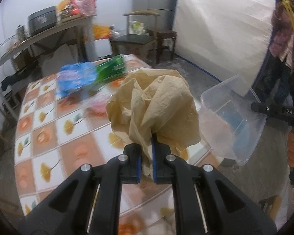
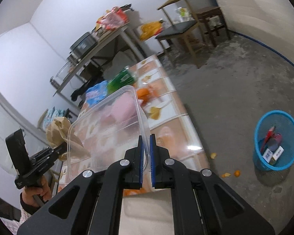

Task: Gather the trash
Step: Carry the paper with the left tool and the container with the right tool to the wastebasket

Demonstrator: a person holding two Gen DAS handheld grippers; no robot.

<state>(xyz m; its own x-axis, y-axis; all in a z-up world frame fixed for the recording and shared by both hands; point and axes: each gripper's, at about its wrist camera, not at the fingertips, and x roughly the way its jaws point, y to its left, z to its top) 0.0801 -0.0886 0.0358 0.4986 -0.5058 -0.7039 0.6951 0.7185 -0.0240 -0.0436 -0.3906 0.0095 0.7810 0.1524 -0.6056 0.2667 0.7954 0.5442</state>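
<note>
In the left wrist view, the left gripper (image 1: 146, 152) is pinching a crumpled brown paper wad (image 1: 152, 109) at frame centre, jaws closed tight on it above the tiled bench (image 1: 49, 137). In the right wrist view, the right gripper (image 2: 146, 156) is clamping the rim of a clear plastic container (image 2: 105, 133) at centre, while a blue trash basket (image 2: 276, 141) is sitting on the floor at right.

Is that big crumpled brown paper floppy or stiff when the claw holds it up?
Probably a bit of both. The crumpled brown paper keeps its puffy shape above the left claw, so its creases seem to stiffen it. It looks thin, so likely very light. A small pinch at the bottom holds all of it, though it might tear if tugged.
</note>
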